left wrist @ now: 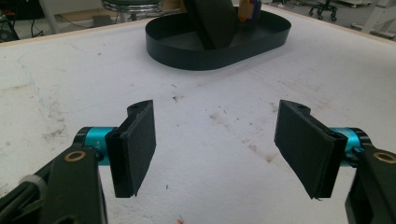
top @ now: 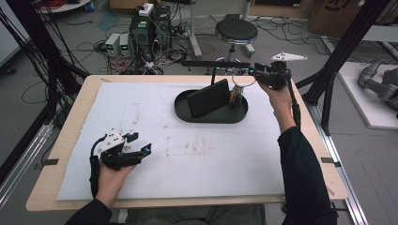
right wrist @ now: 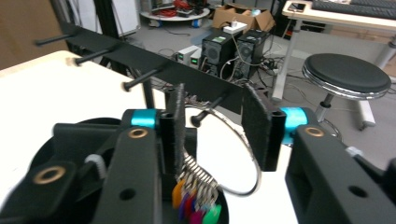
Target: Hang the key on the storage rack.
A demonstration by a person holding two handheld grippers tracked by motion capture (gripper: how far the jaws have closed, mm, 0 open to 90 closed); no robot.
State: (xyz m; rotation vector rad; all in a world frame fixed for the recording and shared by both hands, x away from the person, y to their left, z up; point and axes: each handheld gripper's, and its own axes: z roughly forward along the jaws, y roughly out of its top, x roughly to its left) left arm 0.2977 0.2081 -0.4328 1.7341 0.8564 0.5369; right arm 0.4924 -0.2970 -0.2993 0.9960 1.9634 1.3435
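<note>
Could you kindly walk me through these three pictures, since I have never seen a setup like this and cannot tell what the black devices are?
A person sits at a table covered by a white mat and holds a hand-operated gripper in each hand. The high view looks down from above; the other two come from cameras riding on the grippers.

The left gripper rests over the mat, jaws wide apart, nothing between them. The right gripper is raised by a black rack with pegs at the far edge. A metal ring carrying coloured tags hangs on a peg between its jaws; whether the pads touch it I cannot tell.

A black oval tray holds a leaning dark slab.
</note>
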